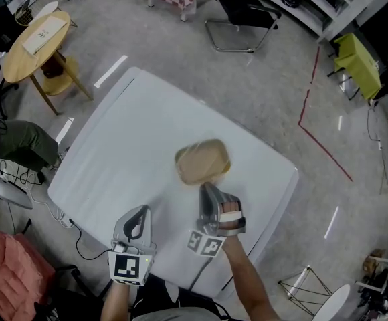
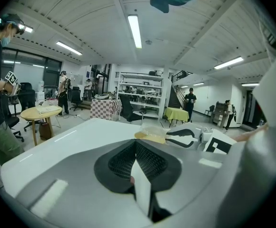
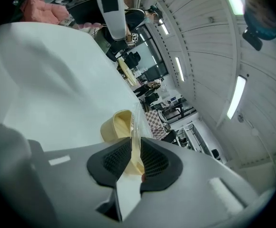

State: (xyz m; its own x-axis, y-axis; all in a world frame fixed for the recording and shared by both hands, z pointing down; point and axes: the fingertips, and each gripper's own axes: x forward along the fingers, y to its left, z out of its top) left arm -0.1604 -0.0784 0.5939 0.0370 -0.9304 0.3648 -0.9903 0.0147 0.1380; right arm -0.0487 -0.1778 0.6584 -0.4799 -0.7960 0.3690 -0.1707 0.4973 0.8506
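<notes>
Tub [image 3: 113, 126] of rounded tan plastic is pinched by right gripper [image 3: 134, 144].

We find no legible letters, numbers, brand names or labels in any view. The only signs are black-and-white coded squares without characters: the left marker [image 1: 128, 267] on the cube of the left gripper [image 1: 141, 210], and the right marker [image 1: 206, 245] on the cube of the right gripper [image 1: 206, 188]. The sheet [image 1: 41, 35] on the round table [image 1: 17, 62] carries print too small for us to read.
</notes>
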